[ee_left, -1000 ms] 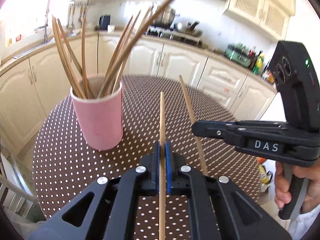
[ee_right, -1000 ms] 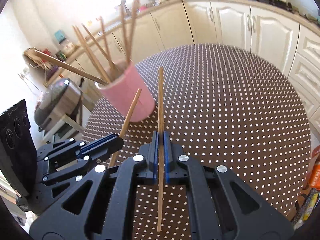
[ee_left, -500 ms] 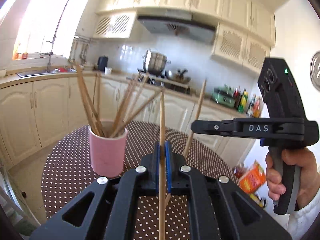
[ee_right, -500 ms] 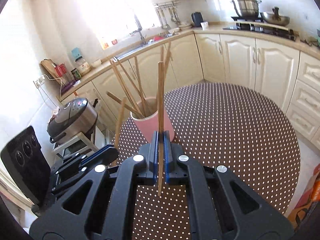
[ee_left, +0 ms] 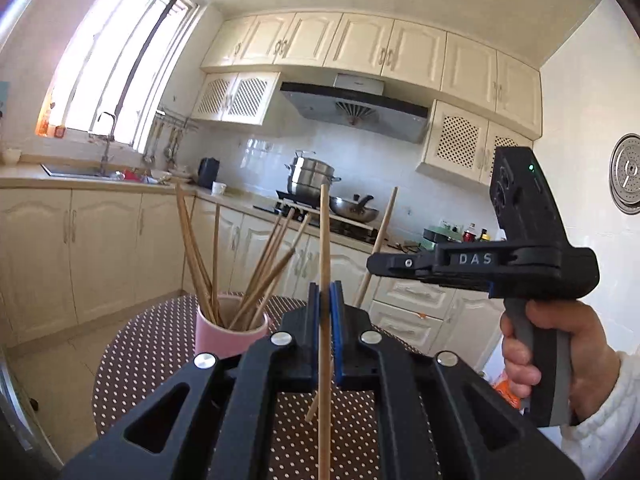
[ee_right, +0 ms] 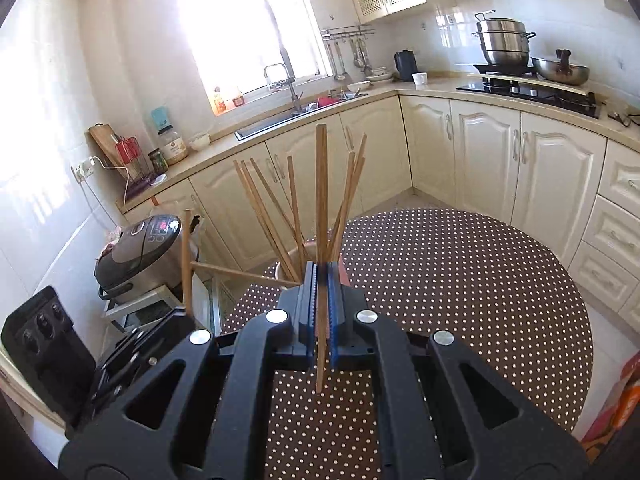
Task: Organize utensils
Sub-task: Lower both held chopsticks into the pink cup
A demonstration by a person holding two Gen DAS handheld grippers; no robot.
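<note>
The chopstick in my left gripper [ee_left: 325, 304] is pinched between the two blue pads, which are closed tight on it; this left chopstick [ee_left: 324, 240] runs nearly straight up the middle of the left wrist view, its top crossing the stove in the background and its lower end dropping out of the bottom of the frame. My right gripper [ee_right: 321, 300] is likewise clamped on its own right chopstick [ee_right: 321, 184], which stands upright in the centre of the right wrist view, its lower tip ending just below the fingers, above the spotted cloth. In the left view that same right gripper [ee_left: 400, 266] enters from the right of the frame, held by my right hand [ee_left: 560, 356], with its stick slanting up to the right behind my fingers. The pink cup [ee_left: 230, 334] sits left of centre in the left view, on the round table with the brown dotted cloth [ee_right: 460, 280], and holds a fan of other chopsticks [ee_left: 200, 264] leaning outward in several directions. In the right view the cup is mostly hidden behind my fingers. At the lower left of the right view the left gripper's body shows, with its stick rising beside a grey rice cooker [ee_right: 144, 252]. Cream cabinets [ee_right: 484, 160] line the background.
</note>
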